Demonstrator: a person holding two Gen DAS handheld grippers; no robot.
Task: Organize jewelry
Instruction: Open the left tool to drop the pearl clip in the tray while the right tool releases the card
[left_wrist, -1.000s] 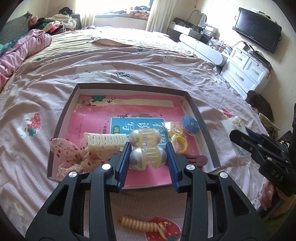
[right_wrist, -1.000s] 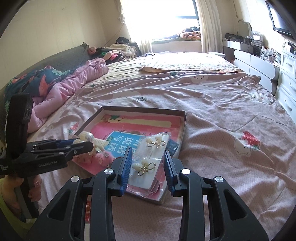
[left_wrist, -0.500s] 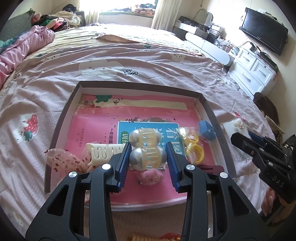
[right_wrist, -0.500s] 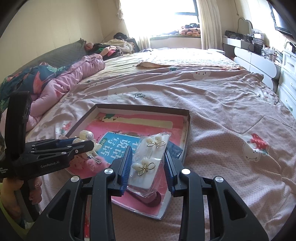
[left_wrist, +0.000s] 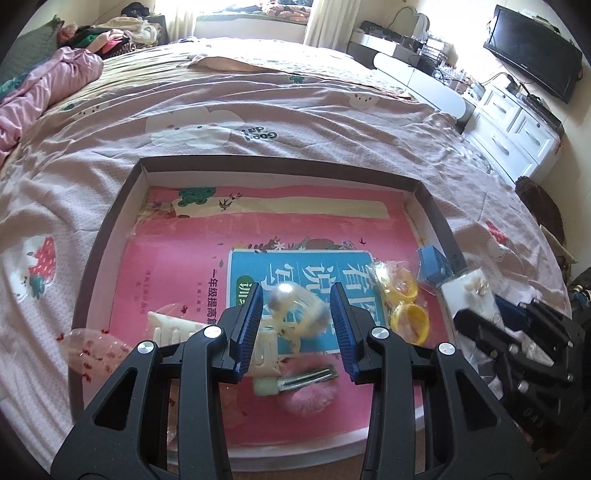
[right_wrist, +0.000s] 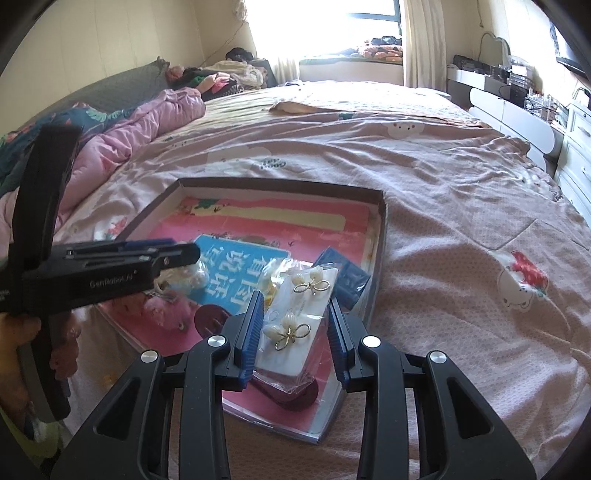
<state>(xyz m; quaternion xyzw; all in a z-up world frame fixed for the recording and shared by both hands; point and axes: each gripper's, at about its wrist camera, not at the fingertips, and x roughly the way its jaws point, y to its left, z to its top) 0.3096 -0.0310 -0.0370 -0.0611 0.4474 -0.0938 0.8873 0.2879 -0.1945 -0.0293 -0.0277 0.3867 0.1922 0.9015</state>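
L gripper (left_wrist: 296, 320) jaws spread, blurred pearly yellow hair clip (left_wrist: 295, 310) between, over shallow brown box (left_wrist: 280, 168); R gripper (right_wrist: 293, 332) clamps clear-bagged white earring card (right_wrist: 295, 321)

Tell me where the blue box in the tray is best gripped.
Probably from above, with the fingers on the box's near and far edges. It lies against the tray's right wall, so that side is blocked, and the yellow rings crowd its other side. The near and far edges look free, and its straight, flat sides suit parallel pads.
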